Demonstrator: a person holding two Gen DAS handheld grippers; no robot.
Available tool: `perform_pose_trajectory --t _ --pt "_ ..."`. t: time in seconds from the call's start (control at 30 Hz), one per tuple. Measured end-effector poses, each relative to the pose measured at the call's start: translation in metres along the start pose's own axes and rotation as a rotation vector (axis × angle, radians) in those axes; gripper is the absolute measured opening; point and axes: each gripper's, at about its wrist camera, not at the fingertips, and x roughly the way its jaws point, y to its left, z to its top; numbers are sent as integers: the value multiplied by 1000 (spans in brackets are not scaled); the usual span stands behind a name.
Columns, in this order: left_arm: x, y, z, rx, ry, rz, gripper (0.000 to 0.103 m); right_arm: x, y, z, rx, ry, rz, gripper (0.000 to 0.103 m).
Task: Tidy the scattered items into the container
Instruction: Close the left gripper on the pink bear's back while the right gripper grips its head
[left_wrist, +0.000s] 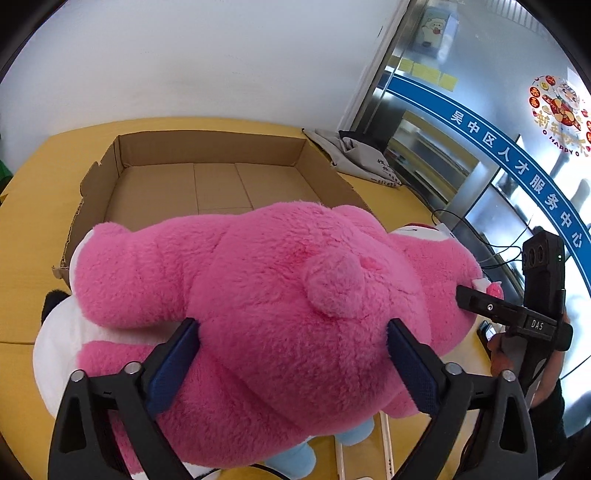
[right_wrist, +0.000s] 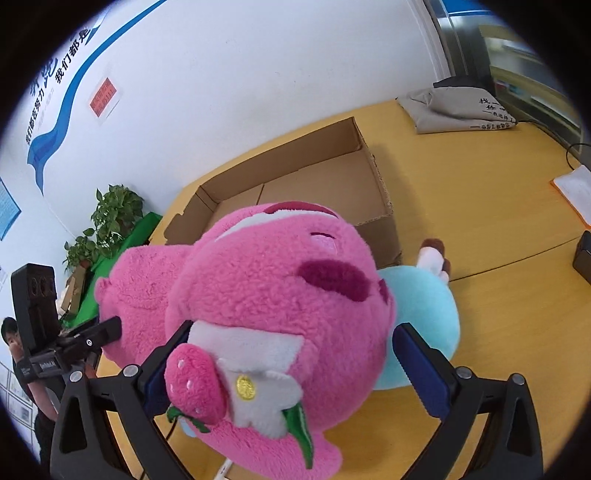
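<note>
The yellow table (left_wrist: 33, 236) filled the lower half of both views. The cardboard box (left_wrist: 207, 184) sat open at upper centre, nothing visible inside. The pink plush bear (left_wrist: 280, 295) occupied frame centre, just in front of the box's near wall. My left gripper (left_wrist: 291, 354) was spread wide around its body, pads against the fur. My right gripper (right_wrist: 291, 362) straddled its head likewise. A light blue plush (right_wrist: 424, 314) lay right of the bear, touching it.
</note>
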Motion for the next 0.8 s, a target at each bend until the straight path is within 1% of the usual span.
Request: perform_pose_trajectory --t 0.07,0.1,0.13,0.2,0.23,0.27,0.37,0.47,0.57,0.67,0.73,0.8 --pt "-1 2 2 -16 16 -8 76 3 8 0 -56 -6 -21 101" --pt "-1 5 3 -25 27 -14 73 1 12 0 -84 -13 -30 93" --pt "-2 6 3 -33 34 -20 68 -1 17 -1 -107 -24 -44 89" --pt "-5 6 4 -45 39 -31 60 -4 27 -3 -141 -41 -72 76" --pt "-6 6 4 -51 41 -36 53 -6 31 -4 -152 -50 -96 74" --pt "-10 5 4 -57 39 -42 43 -7 36 -5 -166 -57 -117 70" --pt "-20 0 6 -64 20 -42 30 -12 47 -4 -196 -77 -162 62" --pt "-30 -1 12 -68 -6 -40 25 -19 60 2 -229 -109 -187 58" --pt "-41 2 21 -72 -42 -40 24 -26 72 12 -267 -150 -200 55" --pt "-51 4 30 -76 -77 -40 24 -28 84 29 -301 -183 -192 54" --pt "-58 6 45 -64 -107 -29 24 -24 92 47 -320 -202 -182 53" --pt "-65 10 68 -41 -138 -5 24 -19 101 68 -342 -233 -171 53"
